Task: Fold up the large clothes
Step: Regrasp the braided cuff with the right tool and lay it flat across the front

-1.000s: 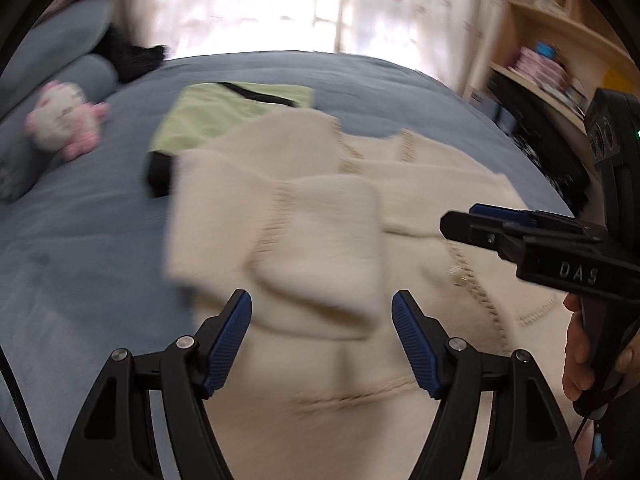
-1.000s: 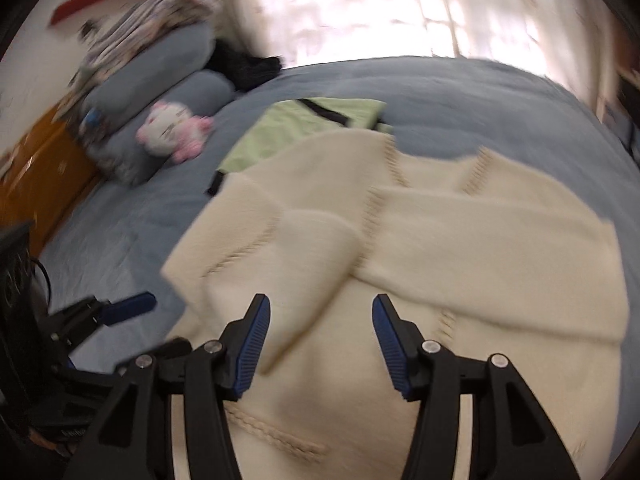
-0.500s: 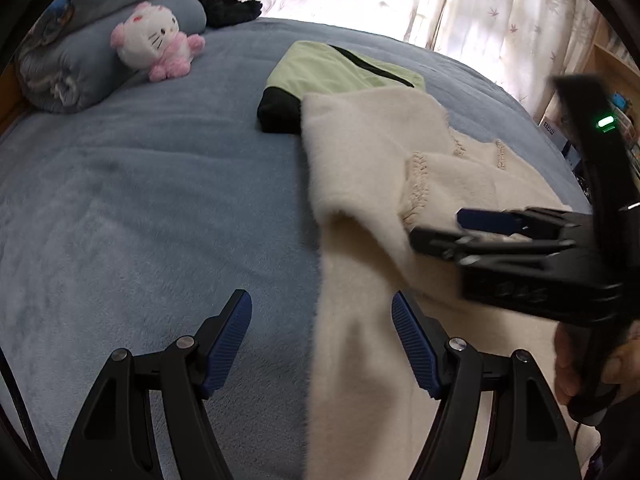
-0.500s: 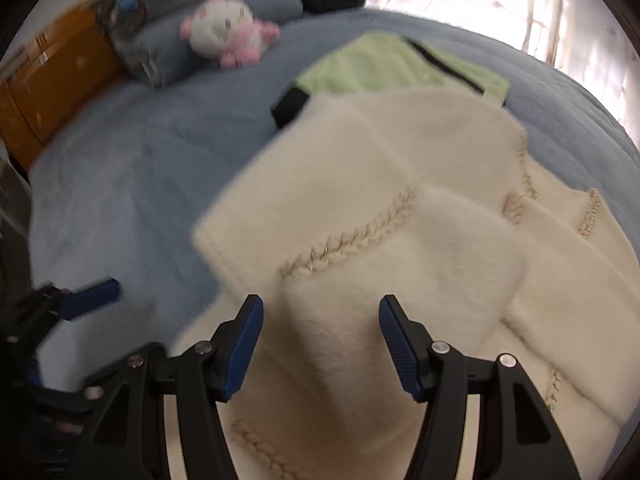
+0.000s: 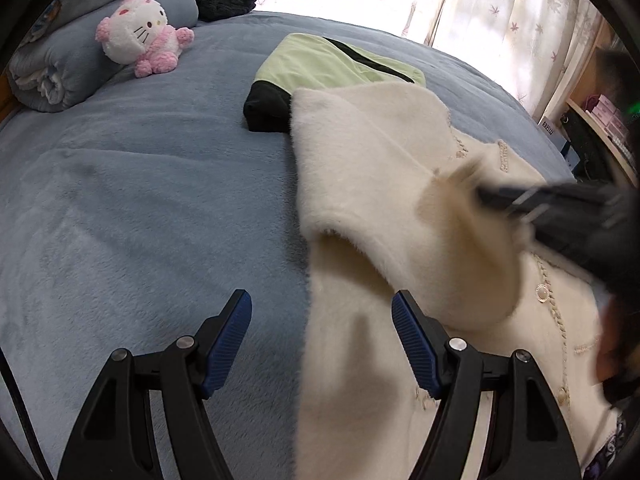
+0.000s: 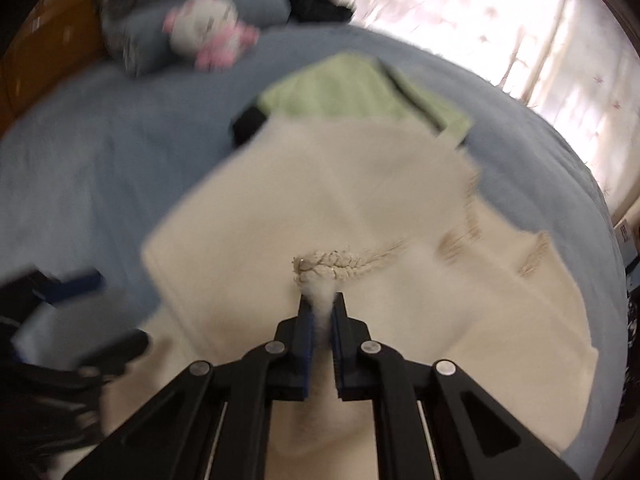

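Right tool [image 6: 321,312] closing on cream cardigan [image 5: 384,168], braided edge [image 6: 340,262] pointing right

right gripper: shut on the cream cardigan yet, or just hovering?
Closing on it. In the right wrist view the right gripper has a tuft of the cream cardigan pinched between its nearly shut pads, beside the braided trim.

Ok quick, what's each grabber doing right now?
Left gripper: open, holding nothing, over the edge of the cream sweater.
Right gripper: jaws closing, pinching the sweater's cuff.
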